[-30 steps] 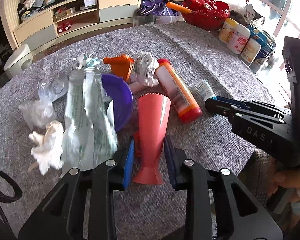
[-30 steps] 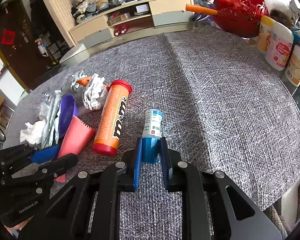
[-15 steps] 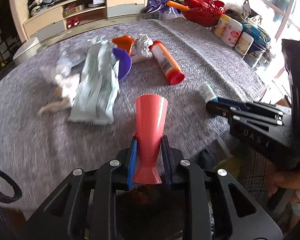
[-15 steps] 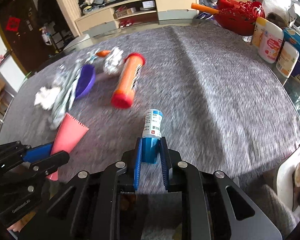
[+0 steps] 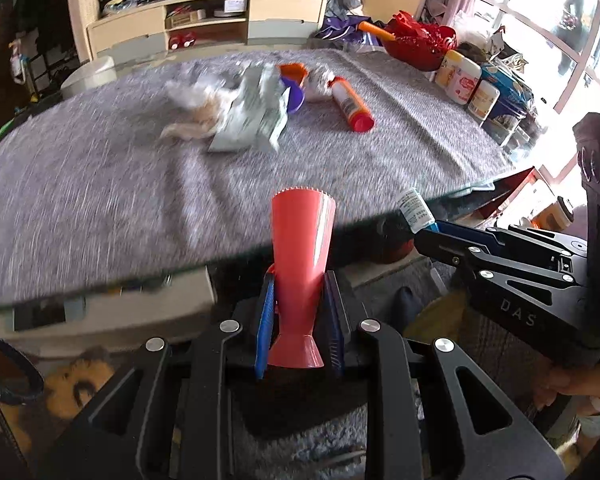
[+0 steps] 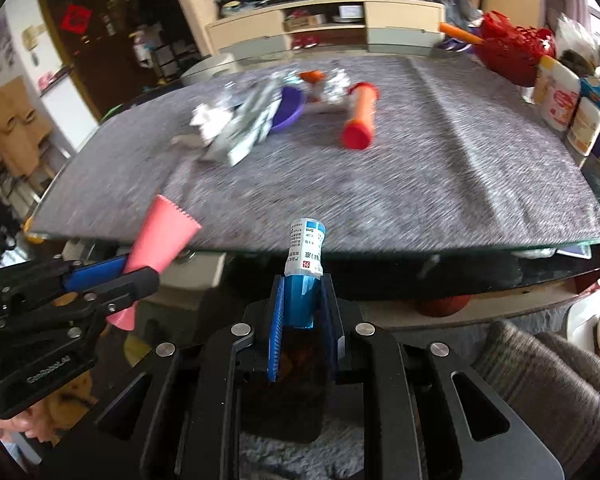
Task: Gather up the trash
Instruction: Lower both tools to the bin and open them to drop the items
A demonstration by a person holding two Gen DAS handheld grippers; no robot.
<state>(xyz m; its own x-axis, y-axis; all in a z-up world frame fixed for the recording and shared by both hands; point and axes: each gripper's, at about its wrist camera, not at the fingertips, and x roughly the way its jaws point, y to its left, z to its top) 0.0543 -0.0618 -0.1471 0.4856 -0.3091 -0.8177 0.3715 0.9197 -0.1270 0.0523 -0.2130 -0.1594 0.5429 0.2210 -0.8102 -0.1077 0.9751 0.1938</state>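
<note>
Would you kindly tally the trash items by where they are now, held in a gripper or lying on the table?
Held in a gripper: 2, the pink cone in the left gripper and the small bottle in the right gripper.
Clearly separate on the table: 3, the orange tube, purple dish and silvery wrapper.
Blurred crumpled pieces: cannot count.
Total countable: 5.

Red cone-shaped cup (image 5: 302, 264), serrated rim pointing forward, clamped in left claw (image 5: 300, 316) off the table (image 5: 100, 184) edge. Small blue bottle (image 6: 303, 276) with white label held in right claw (image 6: 302, 320), also off the edge. Orange tube (image 5: 350, 104), purple bowl (image 5: 294, 98), crumpled wrappers (image 5: 252, 114) and tissue (image 5: 196, 96) lie clustered on the table, blurred.
</note>
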